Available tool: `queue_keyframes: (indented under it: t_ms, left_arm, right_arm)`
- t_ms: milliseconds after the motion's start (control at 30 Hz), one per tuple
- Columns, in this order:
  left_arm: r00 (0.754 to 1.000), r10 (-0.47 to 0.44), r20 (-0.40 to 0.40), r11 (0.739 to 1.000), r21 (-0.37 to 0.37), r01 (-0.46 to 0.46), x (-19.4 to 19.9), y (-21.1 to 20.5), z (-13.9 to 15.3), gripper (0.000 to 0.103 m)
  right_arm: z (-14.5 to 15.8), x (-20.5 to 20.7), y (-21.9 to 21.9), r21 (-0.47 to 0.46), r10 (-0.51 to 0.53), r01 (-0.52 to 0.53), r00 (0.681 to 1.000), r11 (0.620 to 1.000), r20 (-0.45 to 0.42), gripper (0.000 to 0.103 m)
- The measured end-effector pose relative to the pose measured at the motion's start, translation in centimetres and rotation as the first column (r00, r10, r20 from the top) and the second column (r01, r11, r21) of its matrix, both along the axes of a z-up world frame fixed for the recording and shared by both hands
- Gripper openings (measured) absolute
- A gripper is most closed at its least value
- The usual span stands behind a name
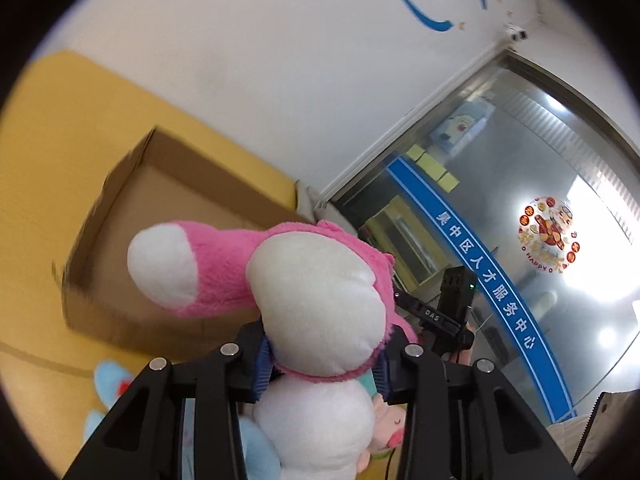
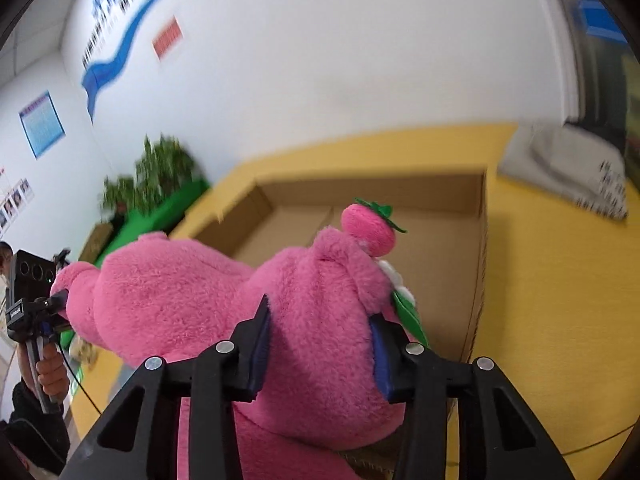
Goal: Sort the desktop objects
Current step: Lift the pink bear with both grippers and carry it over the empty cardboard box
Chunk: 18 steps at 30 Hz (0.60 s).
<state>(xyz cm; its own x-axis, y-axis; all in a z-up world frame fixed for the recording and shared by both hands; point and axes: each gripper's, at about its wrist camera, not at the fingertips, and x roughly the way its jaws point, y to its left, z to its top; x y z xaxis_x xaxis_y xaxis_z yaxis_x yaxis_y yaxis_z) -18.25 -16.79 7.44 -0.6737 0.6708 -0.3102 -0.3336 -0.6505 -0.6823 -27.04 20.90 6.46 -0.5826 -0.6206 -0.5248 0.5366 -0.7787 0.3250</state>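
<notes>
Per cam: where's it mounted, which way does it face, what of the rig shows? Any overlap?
Left wrist: on the left tool, facing the box and glass door; its fingers clamp the bear.
Right wrist: on the right tool, facing the box and wall; its fingers clamp the bear.
Shared: bear, box, each other's tool.

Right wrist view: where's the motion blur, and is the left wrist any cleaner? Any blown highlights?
Right wrist view: background smears, worst on the potted plant and wall signs; the pink plush bear in the right claw stays sharp. Left wrist view: the cardboard box rim is blurred, the left claw crisp; the glass door is blown out white. Both views show fisheye bending and a dark vignette.
</notes>
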Motion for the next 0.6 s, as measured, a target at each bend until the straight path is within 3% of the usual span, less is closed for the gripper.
queue_keyframes:
  t_ms: [167,267,400,467,533,600]
  left_arm:
    - [0.995,-0.029,-0.094,0.996,-0.081,0.021,-6.3,-0.7,4.5,0.04]
    - [1.0,-0.024,-0.012,0.991,-0.132,0.023,-9.5,-0.6,2.6,0.046]
    - [0.992,0.0,0.127,0.978,-0.207,0.027,-13.2,-0.3,-0.9,0.047]
    - [0.981,0.016,0.194,0.969,-0.243,0.032,-15.0,-0.2,-2.6,0.046]
    - [0.965,0.034,0.26,0.959,-0.279,0.041,-16.9,-0.1,-4.4,0.046]
    - [0.944,0.055,0.324,0.948,-0.313,0.052,-18.8,0.0,-6.1,0.046]
  right_arm:
    - [5.0,-1.5,-0.1,-0.052,-0.095,0.086,0.975,0.995,-0.199,0.046]
    - [5.4,-3.7,-0.8,-0.027,-0.159,0.157,0.947,0.987,-0.278,0.048]
    - [0.2,-8.2,-2.4,0.136,-0.23,0.254,0.958,0.958,-0.169,0.057]
    - [-3.9,-10.3,-3.3,0.263,-0.245,0.239,0.969,0.935,-0.011,0.06]
    - [-6.6,-11.2,-3.8,0.315,-0.229,0.187,0.968,0.931,0.101,0.07]
    - [-4.9,-10.7,-3.8,0.302,-0.227,0.199,0.972,0.932,0.059,0.076]
